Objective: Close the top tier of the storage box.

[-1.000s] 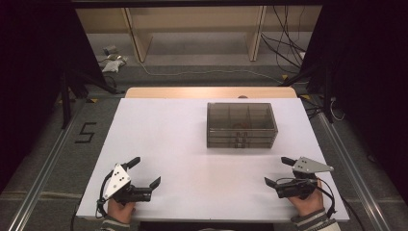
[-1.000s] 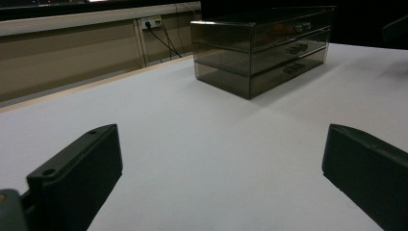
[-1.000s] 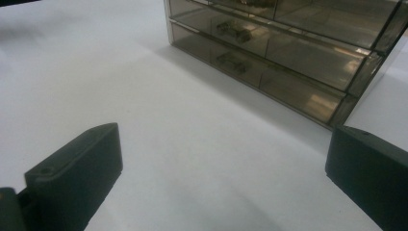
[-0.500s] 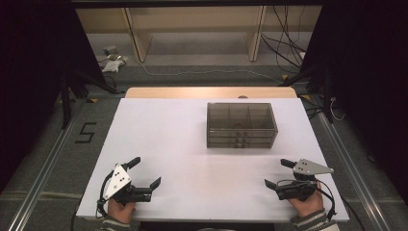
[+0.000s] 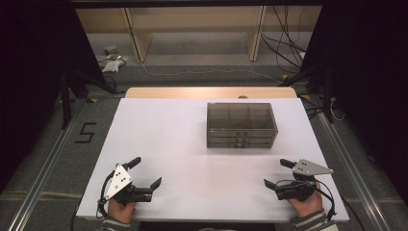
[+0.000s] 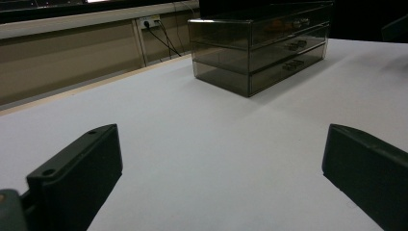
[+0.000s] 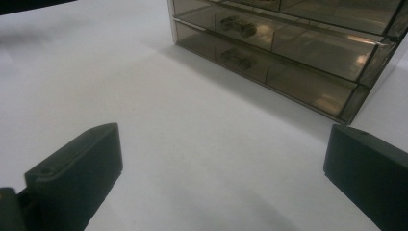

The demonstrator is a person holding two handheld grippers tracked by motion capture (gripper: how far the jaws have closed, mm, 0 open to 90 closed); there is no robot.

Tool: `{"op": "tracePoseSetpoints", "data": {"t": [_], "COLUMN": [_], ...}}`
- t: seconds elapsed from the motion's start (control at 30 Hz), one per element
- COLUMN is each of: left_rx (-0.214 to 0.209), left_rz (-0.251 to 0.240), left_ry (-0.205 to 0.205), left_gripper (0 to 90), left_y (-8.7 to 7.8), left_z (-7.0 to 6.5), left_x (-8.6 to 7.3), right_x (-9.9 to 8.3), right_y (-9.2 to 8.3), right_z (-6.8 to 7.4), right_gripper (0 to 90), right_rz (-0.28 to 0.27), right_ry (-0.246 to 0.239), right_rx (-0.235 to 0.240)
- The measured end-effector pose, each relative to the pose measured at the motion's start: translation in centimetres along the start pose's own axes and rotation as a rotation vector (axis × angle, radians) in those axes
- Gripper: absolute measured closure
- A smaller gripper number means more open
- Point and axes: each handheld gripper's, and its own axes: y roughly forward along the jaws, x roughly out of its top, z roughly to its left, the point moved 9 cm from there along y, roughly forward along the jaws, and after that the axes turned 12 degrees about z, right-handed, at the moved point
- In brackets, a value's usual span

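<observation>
High view: our left gripper (image 5: 147, 176) and right gripper (image 5: 277, 173) rest at the near edge, jaws spread and empty. The smoky drawer organizer (image 5: 241, 124) sits far right of center; we should approach its drawer handles (image 7: 235, 23) squarely, something orange perhaps inside.

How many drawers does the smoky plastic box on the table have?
3, stacked on the drawer box: top drawer, middle drawer, bottom drawer. All look shut, and nothing suggests more at the hidden back.
</observation>
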Motion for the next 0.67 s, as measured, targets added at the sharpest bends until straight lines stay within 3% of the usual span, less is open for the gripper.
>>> {"op": "tracePoseSetpoints", "data": {"t": [0.67], "left_rx": [-0.018], "left_rz": [0.001], "left_ry": [-0.019], "left_gripper": [0.0], "left_y": [-0.15], "left_z": [0.26], "left_x": [-0.01], "right_x": [0.02], "right_y": [-0.02], "right_z": [-0.05], "right_gripper": [1.0], "right_rz": [-0.004], "right_ry": [0.006], "right_rx": [0.002]}}
